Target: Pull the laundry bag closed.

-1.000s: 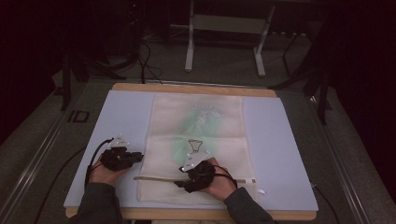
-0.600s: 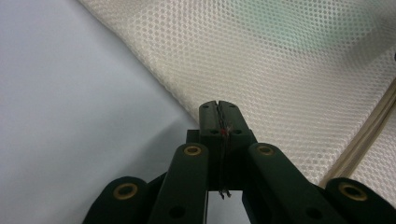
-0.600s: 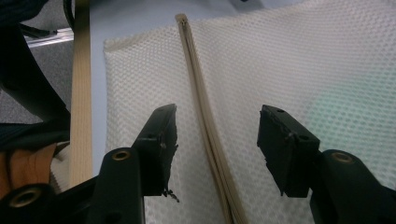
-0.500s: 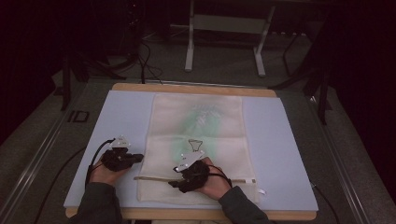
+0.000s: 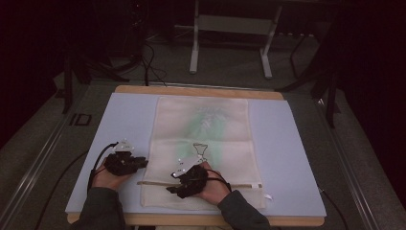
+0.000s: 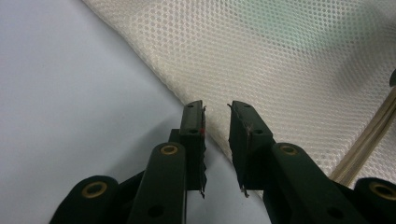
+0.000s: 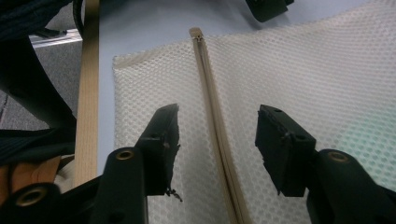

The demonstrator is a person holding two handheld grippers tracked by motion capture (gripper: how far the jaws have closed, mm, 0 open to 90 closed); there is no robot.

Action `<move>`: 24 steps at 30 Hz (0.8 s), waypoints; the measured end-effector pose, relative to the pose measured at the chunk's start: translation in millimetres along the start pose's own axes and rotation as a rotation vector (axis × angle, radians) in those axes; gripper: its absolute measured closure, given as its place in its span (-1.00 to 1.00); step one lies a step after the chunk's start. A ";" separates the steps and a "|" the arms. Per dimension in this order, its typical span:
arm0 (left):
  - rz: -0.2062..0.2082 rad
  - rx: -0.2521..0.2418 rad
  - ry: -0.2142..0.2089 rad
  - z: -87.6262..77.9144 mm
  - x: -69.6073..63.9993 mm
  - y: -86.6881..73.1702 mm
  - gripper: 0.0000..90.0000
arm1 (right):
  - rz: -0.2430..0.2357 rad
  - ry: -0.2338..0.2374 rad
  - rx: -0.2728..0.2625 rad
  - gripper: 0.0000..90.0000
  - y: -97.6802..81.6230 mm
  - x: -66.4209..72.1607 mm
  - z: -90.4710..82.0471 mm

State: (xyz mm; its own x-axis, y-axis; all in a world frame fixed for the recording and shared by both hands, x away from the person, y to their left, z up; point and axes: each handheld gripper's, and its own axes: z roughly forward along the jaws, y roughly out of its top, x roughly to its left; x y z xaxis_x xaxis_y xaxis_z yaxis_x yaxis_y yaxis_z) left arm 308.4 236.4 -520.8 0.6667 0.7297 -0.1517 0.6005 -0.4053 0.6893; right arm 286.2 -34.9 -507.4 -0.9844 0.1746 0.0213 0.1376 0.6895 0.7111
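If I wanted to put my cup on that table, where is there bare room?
Bare mat lies left of the mesh bag and in a strip on its right, up to the far wooden edge. The near edge is crowded: left gripper and right gripper work there.

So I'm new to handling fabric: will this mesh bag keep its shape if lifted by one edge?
Probably not. The mesh bag lies thin and flat, so it should droop. It looks light. Its zipper may stay slightly stiffer.

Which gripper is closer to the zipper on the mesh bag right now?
Right. The right gripper hangs over the zipper, which runs between its open fingers. The left gripper sits at the mesh bag's side edge, fingers apart, off the zipper's end.
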 end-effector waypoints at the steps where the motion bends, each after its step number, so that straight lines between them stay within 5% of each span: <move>1: -0.002 0.000 -0.002 0.2 -0.3 0.1 0.66 | -0.001 0.001 -0.002 0.12 1.6 0.1 1.1; 11: -0.004 -0.002 -0.004 -0.4 1.0 0.2 0.63 | -0.010 0.010 -0.004 0.12 8.5 1.6 9.1; 24: 0.000 0.002 -0.008 0.3 1.1 0.8 0.63 | -0.011 0.019 -0.001 0.42 16.6 1.4 18.5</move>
State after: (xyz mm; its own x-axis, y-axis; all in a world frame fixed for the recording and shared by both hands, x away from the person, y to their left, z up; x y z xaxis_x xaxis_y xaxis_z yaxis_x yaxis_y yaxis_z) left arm 309.7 236.7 -520.6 0.6699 0.7255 -0.1577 0.6017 -0.4060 0.6878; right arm 289.1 -10.2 -508.5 -0.9878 0.1532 0.0265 0.1262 0.6909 0.7119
